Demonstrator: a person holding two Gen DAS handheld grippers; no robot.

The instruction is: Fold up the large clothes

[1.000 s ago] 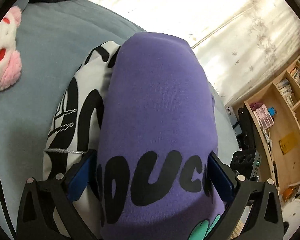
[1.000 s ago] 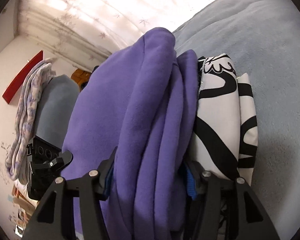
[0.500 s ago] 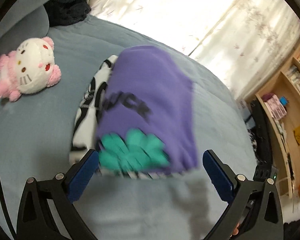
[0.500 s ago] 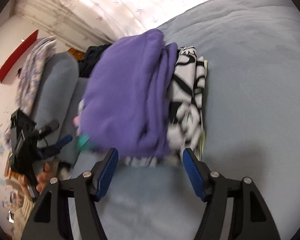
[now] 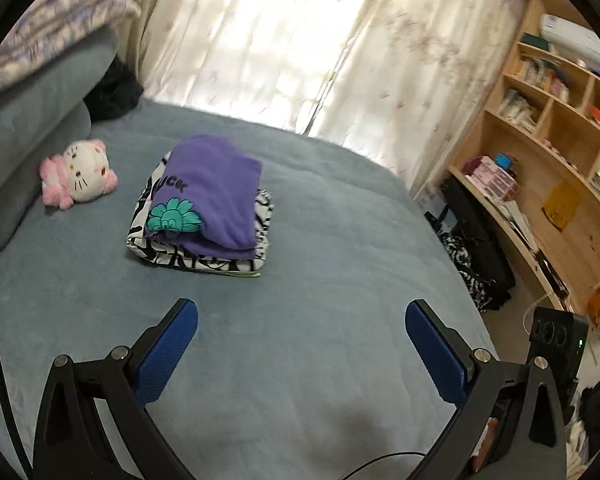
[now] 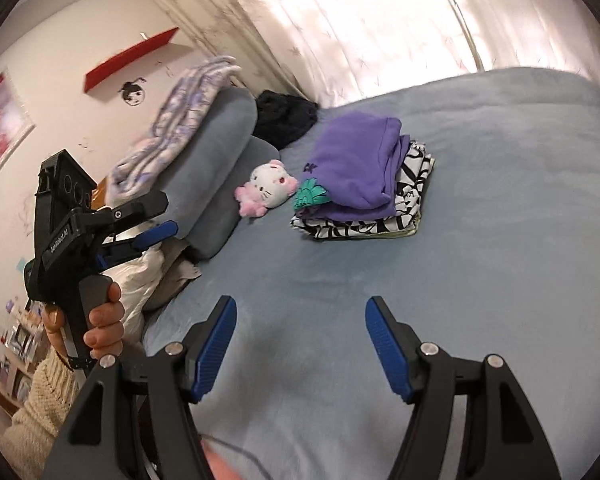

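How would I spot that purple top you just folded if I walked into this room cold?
Look at the grey-blue bed under the curtained window. Beside the pink-and-white cat plush by the pillows sits a small stack of folded clothes. The purple top lies on top of the black-and-white patterned garment, and shows black lettering and a teal flower print.

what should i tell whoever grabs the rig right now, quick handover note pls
Left gripper: open, empty, held above the bed.
Right gripper: open, empty, also above the bed.
Purple sweatshirt: folded, lying on top of the folded black-and-white garment mid-bed, beside the plush toy.
Done: both pieces folded and stacked.
Left: the sweatshirt's lower edge bulges a little; tidy it if wanted. No other unfolded garment is clearly in view.
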